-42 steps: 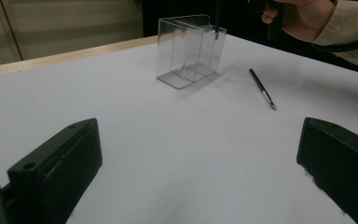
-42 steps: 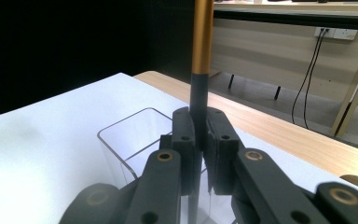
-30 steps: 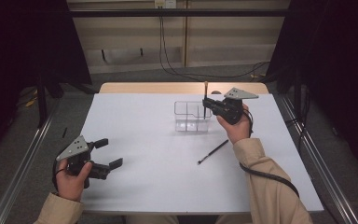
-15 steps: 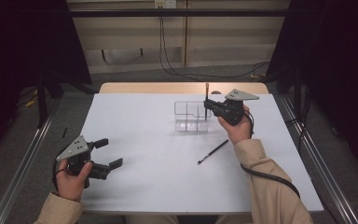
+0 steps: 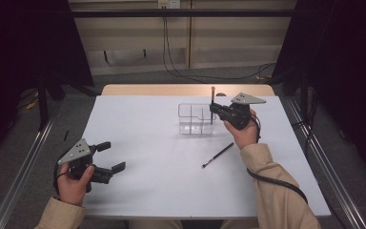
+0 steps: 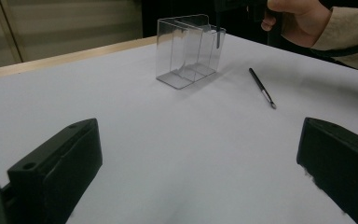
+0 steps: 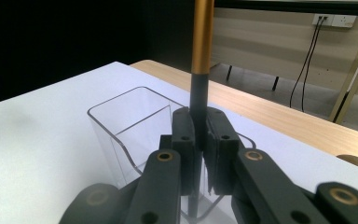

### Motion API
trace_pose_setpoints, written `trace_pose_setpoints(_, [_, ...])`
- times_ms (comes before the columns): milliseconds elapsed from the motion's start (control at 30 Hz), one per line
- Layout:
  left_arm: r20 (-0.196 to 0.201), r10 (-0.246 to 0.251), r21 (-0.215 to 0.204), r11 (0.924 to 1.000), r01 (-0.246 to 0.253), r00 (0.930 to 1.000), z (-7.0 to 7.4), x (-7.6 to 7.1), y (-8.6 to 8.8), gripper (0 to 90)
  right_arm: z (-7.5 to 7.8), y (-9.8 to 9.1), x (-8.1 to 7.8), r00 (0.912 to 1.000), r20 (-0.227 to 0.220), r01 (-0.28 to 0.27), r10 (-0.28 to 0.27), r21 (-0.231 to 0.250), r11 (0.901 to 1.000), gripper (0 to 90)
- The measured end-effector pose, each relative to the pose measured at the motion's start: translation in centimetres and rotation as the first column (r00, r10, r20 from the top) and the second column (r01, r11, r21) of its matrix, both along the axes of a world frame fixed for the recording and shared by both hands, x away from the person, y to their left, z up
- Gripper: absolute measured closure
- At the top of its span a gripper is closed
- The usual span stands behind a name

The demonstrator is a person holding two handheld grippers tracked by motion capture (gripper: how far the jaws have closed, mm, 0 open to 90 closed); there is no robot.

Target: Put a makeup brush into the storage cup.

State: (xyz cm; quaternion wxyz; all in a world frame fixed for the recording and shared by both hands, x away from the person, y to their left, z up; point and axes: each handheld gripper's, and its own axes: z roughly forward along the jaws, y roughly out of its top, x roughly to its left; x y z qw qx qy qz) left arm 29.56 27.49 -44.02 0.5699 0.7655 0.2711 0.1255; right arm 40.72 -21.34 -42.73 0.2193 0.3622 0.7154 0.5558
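One upright brush (image 5: 212, 102), pinched by the right gripper (image 5: 214, 110), hangs directly over the clear organizer (image 5: 195, 119). Left gripper (image 5: 112, 156) rests spread, well apart.

In the right gripper view the upright brush (image 7: 202, 56) runs out past the top edge, so its upper end is cut off, and below the fingers (image 7: 185, 140) its lower end is hidden behind them and the linkage. From the high view its tip, just beside the clear organizer (image 5: 195, 119), is too small to place inside or outside a compartment. In the left gripper view both fingers (image 6: 58, 163) are cut by the bottom edge, the far one also by the right edge. The other hand (image 6: 298, 21) beyond the fingers is cropped at the top. The loose brush (image 6: 261, 87) on the surface (image 6: 168, 140) shows bristles too small to make out.
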Motion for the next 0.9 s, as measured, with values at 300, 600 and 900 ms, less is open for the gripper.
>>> trace_pose_setpoints(300, [0.004,0.001,0.0,1.0,-0.001,1.0,0.01,-0.02,0.0,0.0,-0.01,-0.13,-0.15,1.0,-0.003,-0.002,0.002,0.001,1.0,83.3])
trace_pose_setpoints(600, [0.005,-0.001,0.008,1.0,0.001,1.0,0.0,-0.02,0.01,0.0,0.09,-0.19,-0.33,0.9999,-0.009,-0.012,0.012,0.021,0.9997,67.1])
trace_pose_setpoints(900, [0.006,-0.002,0.01,0.9999,0.002,1.0,0.01,-0.04,-0.05,0.0,0.2,-0.56,-0.53,0.9997,-0.016,0.018,-0.017,0.037,0.9992,40.8])
